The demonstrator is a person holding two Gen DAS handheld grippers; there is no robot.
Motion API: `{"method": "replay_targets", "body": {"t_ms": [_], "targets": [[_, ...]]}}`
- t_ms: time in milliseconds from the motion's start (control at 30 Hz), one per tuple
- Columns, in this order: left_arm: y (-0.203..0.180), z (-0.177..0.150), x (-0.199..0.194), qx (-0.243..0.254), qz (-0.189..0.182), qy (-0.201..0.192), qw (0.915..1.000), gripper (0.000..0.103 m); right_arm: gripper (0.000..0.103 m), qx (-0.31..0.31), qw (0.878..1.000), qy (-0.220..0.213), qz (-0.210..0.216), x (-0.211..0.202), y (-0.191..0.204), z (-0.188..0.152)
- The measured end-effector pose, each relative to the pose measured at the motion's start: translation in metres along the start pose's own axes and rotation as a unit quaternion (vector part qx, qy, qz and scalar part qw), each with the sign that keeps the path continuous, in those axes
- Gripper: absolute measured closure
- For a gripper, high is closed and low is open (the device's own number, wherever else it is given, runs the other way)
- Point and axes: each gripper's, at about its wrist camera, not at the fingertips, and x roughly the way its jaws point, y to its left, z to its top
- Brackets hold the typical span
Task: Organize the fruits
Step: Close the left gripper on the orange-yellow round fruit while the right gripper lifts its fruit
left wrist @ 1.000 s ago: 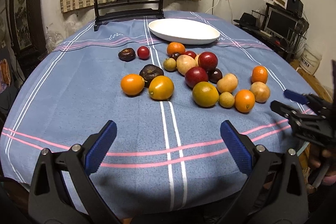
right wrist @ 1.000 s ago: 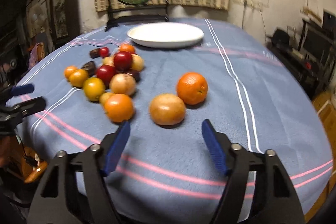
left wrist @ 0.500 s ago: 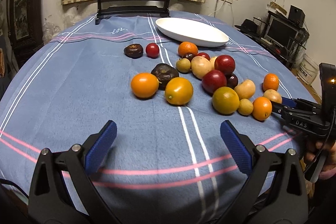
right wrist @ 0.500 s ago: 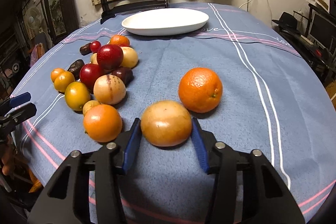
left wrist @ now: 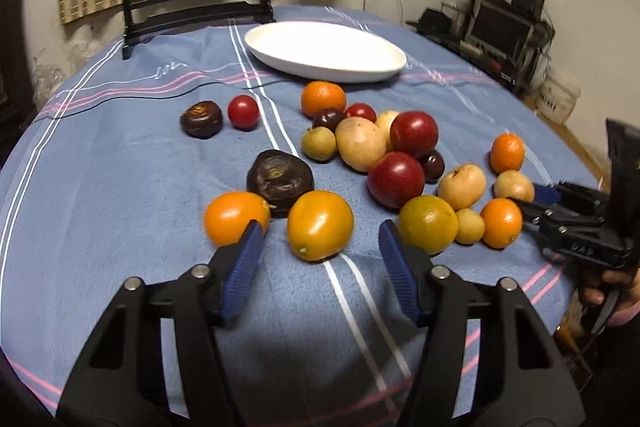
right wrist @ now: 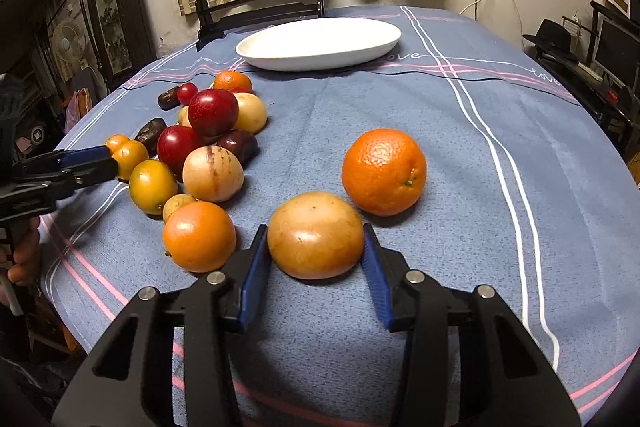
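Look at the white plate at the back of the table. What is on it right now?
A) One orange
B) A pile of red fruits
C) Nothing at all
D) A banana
C: the white plate shows only its bare white surface in both views, while every fruit lies on the blue tablecloth in front of it.

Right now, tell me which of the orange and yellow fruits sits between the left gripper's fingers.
The yellow-orange tomato lying just ahead of the closing left gripper, beside the white stripe. The pads do not touch it yet. The orange fruit lies outside the left finger.
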Motion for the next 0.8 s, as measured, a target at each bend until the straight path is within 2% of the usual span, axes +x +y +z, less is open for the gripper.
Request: {"method": "replay_targets", "body": {"t_ms": [133,200,400,533,633,733,800], "targets": [[-0.003,0.003,0.008,0.006,0.0,0.014,0.9999,0.045,0.057,0.001,1.0,0.0,0.003,0.0,-0.001,0.0],[-0.002,0.003,0.015,0.0,-0.004,0.03,0.9995,0.055,0.057,0.006,1.0,-0.002,0.006,0.0,-0.002,0.0],[-0.003,0.004,0.022,0.004,0.009,0.045,0.9989,0.064,0.057,0.005,1.0,-0.002,0.017,0.0,-0.002,0.0],[-0.004,0.006,0.024,0.005,0.016,0.047,0.9988,0.064,0.057,0.004,1.0,-0.003,0.015,0.0,-0.002,0.0],[-0.008,0.007,0.027,0.01,0.027,0.055,0.9981,0.057,0.057,0.0,1.0,-0.001,0.011,0.0,-0.001,0.001],[-0.008,0.008,0.028,0.009,0.025,0.055,0.9981,0.058,0.057,-0.001,1.0,0.0,0.008,0.001,0.0,0.001],[-0.007,0.008,0.028,0.007,0.027,0.054,0.9981,0.064,0.057,-0.002,1.0,0.0,0.006,0.002,0.001,0.001]]}}
